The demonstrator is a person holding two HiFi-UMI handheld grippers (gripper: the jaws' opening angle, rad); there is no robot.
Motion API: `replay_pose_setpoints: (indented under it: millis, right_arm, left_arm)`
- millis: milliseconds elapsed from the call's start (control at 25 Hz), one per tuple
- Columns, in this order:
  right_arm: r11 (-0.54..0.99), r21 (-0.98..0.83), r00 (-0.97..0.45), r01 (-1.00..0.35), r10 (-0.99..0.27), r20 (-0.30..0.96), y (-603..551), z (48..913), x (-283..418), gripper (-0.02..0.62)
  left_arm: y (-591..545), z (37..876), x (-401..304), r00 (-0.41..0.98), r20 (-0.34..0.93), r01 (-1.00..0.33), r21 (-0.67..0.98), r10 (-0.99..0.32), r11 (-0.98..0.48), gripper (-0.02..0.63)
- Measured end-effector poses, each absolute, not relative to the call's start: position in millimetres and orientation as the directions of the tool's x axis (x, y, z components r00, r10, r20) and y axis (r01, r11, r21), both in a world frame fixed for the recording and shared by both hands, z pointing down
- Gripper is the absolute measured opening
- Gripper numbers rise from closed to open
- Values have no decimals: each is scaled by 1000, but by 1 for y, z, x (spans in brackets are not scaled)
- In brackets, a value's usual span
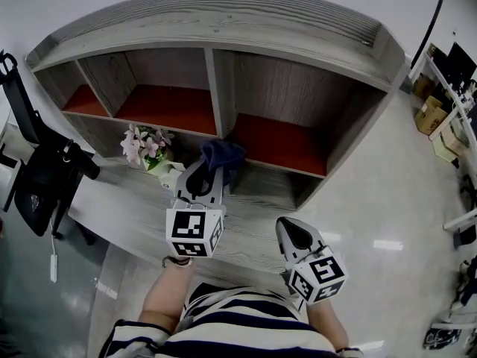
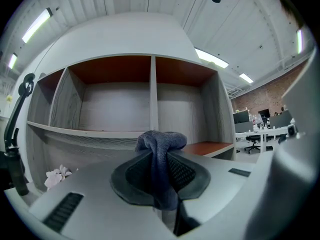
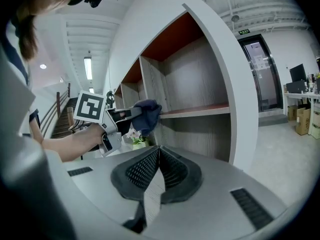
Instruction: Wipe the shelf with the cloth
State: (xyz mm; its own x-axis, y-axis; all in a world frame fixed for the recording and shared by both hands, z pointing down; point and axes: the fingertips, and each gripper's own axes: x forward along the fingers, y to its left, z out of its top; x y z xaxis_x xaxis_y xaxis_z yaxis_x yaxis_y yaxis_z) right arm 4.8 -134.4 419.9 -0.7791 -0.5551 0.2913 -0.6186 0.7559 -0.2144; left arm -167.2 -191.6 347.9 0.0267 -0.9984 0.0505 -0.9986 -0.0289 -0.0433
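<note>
The grey wooden shelf [image 1: 216,28] has red boards in its compartments and an upright divider [image 1: 221,88]. A dark blue cloth [image 1: 222,154] hangs bunched in front of the divider's foot, level with the middle red board. My left gripper [image 1: 211,168] is shut on it; in the left gripper view the cloth [image 2: 161,156] is pinched between the jaws and drapes down. My right gripper [image 1: 293,227] hangs lower right over the grey ledge, shut with nothing in it [image 3: 159,151]. The right gripper view shows the left gripper [image 3: 125,115] with the cloth [image 3: 148,113] at the shelf edge.
A small pot of pale flowers [image 1: 147,146] stands on the grey ledge [image 1: 127,203] just left of the left gripper. A black chair [image 1: 41,181] is at the far left. Cardboard boxes [image 1: 431,114] and desks sit on the floor at the right.
</note>
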Motion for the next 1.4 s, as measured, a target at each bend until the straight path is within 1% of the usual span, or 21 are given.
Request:
replay_pose_setpoints:
  millis: [200,320,440,680,880,1120,1400]
  right_arm:
    - [757,-211,-779,-618,-554,292,-133,421,3,26]
    - [761,-212,-783,-613,-551,289,-132,419,2,26]
    - [766,-213,-789,-606,-545,283,-131,416,0,26]
    - [781,-202,-801,-591,-540,258,-130,406,-1,26]
    - [775,-184,-793,-604,-559,243,-134,397,5,26]
    - [762,-146,-771,-631,-597,221,-145,385,16,26]
    - [739,-124,-746,-663,-635,204,-154,375,28,26]
  left_arm:
    - [-189,353,-163,52,62,-998,-40,-997,-54,63]
    - [-185,346,-161,65,47,-997,-42,-997,-67,63]
    - [-178,321,-156,82,2,-995,-64,-997,-82,63]
    - [-166,243,-141,155,-138,-983,-122,-978,-138,63]
    - [-165,193,-136,168,-216,-978,-162,-962,-134,63]
    - [-171,152,-141,162,-275,-977,-177,-948,-116,63]
    - [-186,130,-149,134,-302,-982,-166,-944,-86,63]
